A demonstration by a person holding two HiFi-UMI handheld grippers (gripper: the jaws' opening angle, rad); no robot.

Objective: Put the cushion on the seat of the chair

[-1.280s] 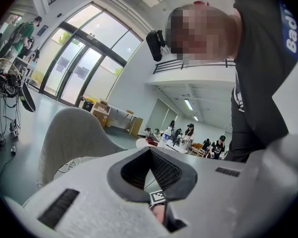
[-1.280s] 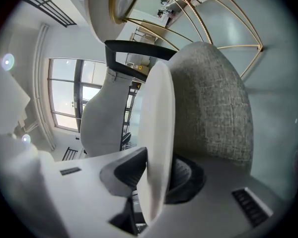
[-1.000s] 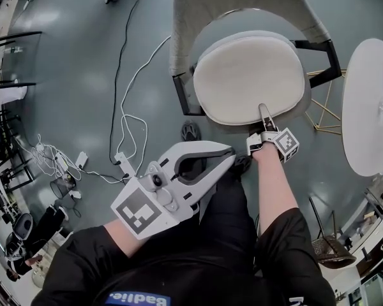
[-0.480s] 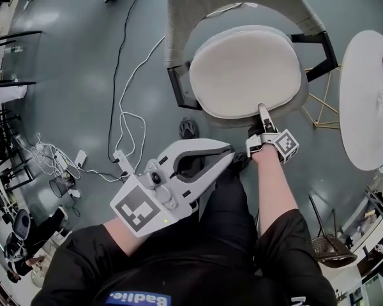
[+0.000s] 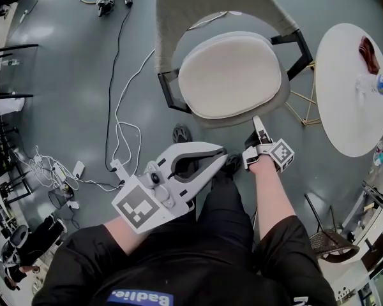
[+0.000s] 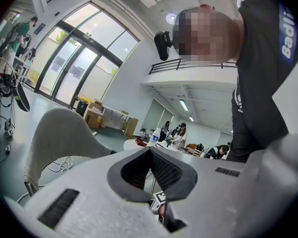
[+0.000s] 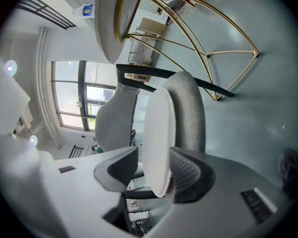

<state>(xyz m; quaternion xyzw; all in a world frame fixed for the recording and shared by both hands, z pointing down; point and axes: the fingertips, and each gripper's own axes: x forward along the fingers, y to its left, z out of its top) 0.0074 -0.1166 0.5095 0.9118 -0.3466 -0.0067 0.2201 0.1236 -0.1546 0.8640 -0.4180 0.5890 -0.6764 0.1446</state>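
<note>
The pale oval cushion (image 5: 230, 75) lies flat on the seat of the grey shell chair (image 5: 201, 2). My right gripper (image 5: 258, 125) points at the cushion's near edge. Its jaws are opening. In the right gripper view the cushion's edge (image 7: 159, 128) still stands between the dark pads (image 7: 188, 175), with a gap on the left side, so nothing is pressed. My left gripper (image 5: 222, 153) hangs lower left above the person's legs, away from the chair, its tips together and holding nothing. The left gripper view shows the same closed tips (image 6: 150, 150).
A round white table (image 5: 341, 101) stands right of the chair, with a water bottle (image 5: 378, 85) and a red thing (image 5: 370, 53) on it. A gold wire frame (image 5: 309, 107) sits between chair and table. Cables (image 5: 121, 123) trail over the grey floor to the left.
The right gripper's jaws have let go of the cushion's front edge and drawn back a little toward the person. The left gripper shifted slightly. The cushion stays on the seat.
</note>
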